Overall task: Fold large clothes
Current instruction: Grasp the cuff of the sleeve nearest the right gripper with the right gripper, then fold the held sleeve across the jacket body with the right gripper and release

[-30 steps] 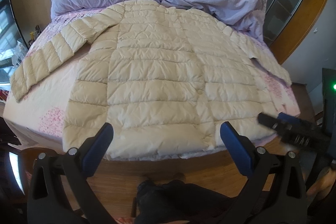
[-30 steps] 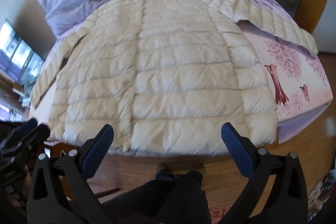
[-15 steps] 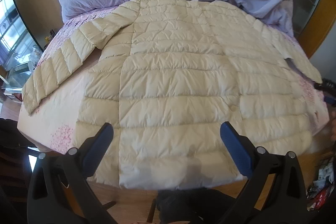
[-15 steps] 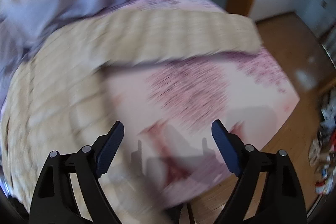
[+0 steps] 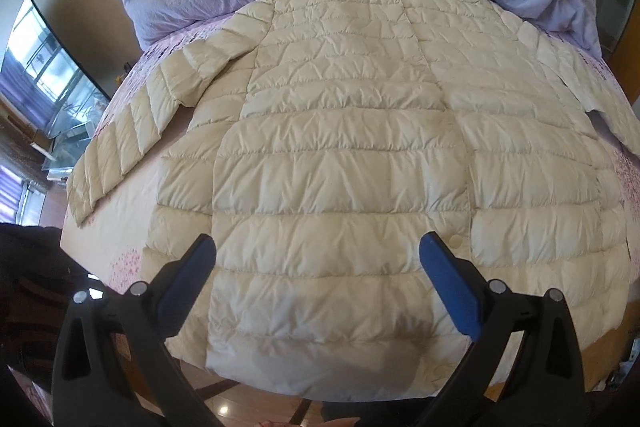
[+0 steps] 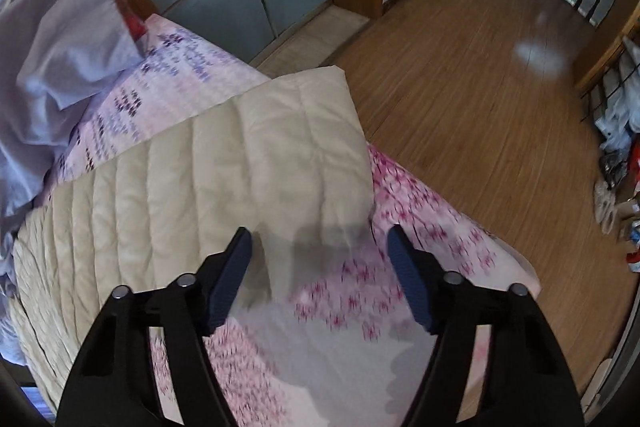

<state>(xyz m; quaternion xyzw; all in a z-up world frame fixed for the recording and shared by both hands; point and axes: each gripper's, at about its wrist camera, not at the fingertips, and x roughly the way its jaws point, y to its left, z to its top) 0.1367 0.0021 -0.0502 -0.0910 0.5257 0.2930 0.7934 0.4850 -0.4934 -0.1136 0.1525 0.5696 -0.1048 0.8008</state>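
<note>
A cream quilted jacket (image 5: 340, 155) lies flat, front up, on a floral bedsheet (image 6: 400, 211), sleeves spread. The left gripper (image 5: 318, 267) hovers over its hem, jaws spread and empty. The right gripper (image 6: 320, 251) hangs above the sleeve (image 6: 248, 155) cuff, jaws apart, holding nothing.

Black left gripper (image 5: 316, 259), blue pads, silver screws.

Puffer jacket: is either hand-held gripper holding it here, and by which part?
Nothing is held. The left hand-held gripper hangs open over the jacket hem; the right hand-held gripper is open above the sleeve cuff.
</note>
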